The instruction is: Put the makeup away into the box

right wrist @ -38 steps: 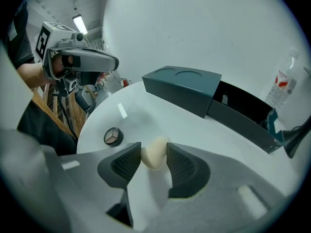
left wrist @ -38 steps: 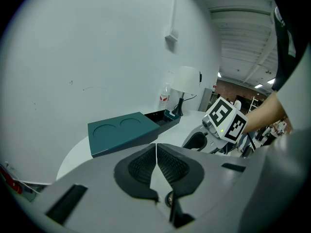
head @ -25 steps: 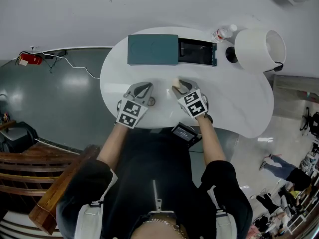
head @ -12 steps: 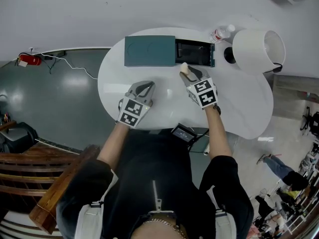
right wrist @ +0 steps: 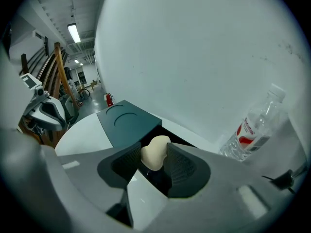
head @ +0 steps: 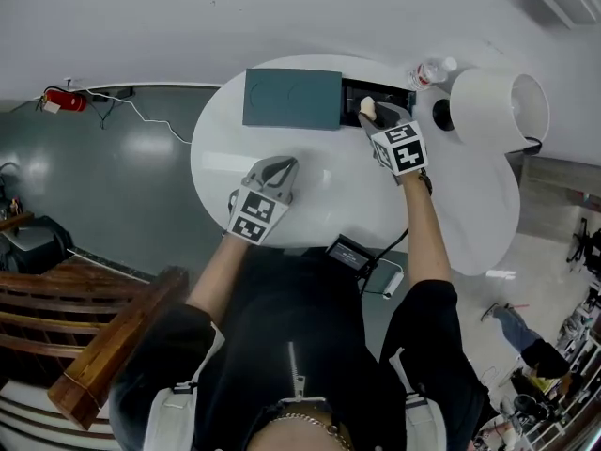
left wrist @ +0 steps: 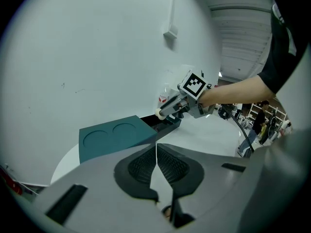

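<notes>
A teal box (head: 291,98) lies at the far edge of the white table (head: 329,186), its lid slid left so a dark open compartment (head: 376,94) shows at its right end. My right gripper (head: 372,113) is shut on a cream makeup sponge (head: 368,107), (right wrist: 154,152) and hovers over that open compartment (right wrist: 160,130). In the left gripper view the same sponge (left wrist: 159,114) shows at the box's opening. My left gripper (head: 280,169) rests low over the table's near middle, jaws shut with nothing between them (left wrist: 156,161).
A clear water bottle (head: 427,69), (right wrist: 252,130) with a red label stands just right of the box. A white lamp shade (head: 498,106) sits at the table's far right. A dark device (head: 349,252) with a cable hangs at the near table edge.
My right gripper has carried the sponge from the table's middle away and to the right, up to the box's open end. The left gripper has stayed in place.
</notes>
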Demonstrator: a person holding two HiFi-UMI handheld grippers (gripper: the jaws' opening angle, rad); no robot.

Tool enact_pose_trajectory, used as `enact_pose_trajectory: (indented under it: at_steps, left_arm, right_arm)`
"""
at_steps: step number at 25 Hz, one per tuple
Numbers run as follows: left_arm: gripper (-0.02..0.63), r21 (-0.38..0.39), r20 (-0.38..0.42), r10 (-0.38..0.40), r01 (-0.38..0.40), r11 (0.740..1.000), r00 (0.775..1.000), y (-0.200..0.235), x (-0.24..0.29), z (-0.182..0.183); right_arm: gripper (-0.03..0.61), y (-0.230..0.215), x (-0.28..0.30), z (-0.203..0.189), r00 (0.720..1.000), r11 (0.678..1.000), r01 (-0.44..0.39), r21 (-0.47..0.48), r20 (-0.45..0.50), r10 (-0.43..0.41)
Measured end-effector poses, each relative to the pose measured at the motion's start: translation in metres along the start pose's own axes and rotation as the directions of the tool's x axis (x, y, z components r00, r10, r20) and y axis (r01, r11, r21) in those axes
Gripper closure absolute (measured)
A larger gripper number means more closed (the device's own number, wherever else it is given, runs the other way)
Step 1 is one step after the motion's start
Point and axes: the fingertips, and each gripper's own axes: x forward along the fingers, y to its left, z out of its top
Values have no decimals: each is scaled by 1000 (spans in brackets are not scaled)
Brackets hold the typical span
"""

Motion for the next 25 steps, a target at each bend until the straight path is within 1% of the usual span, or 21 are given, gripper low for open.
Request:
enact_pose_trajectory:
  at_steps: [6,12,15,22,25]
  left_arm:
    - [600,-22,-11,38,-38,999,999,10,-4,-6]
    - [598,-45,-25,59,-60,997,998,18,-7,-13]
    - [600,-52,-31,64,-66,996,997,21,-7,-16]
    - [600,-62,-40,63,-65,996,997,25,-5,-18]
    - [599,-65,-39,62,-64,996,997,26,-4,-17]
  right_arm:
    - [419,-18,30,-8,996,999,-28,16,-90,29]
    - [419,-25,52,-19,982,998,-54,19,-180,57]
    - [419,-27,60,-25,974,998,-61,26,-217,65]
    - [416,-34,67,-34,956,998,-44,37,-290,53]
    - [409,-33,69,-40,945,997,-58,41,-319,69]
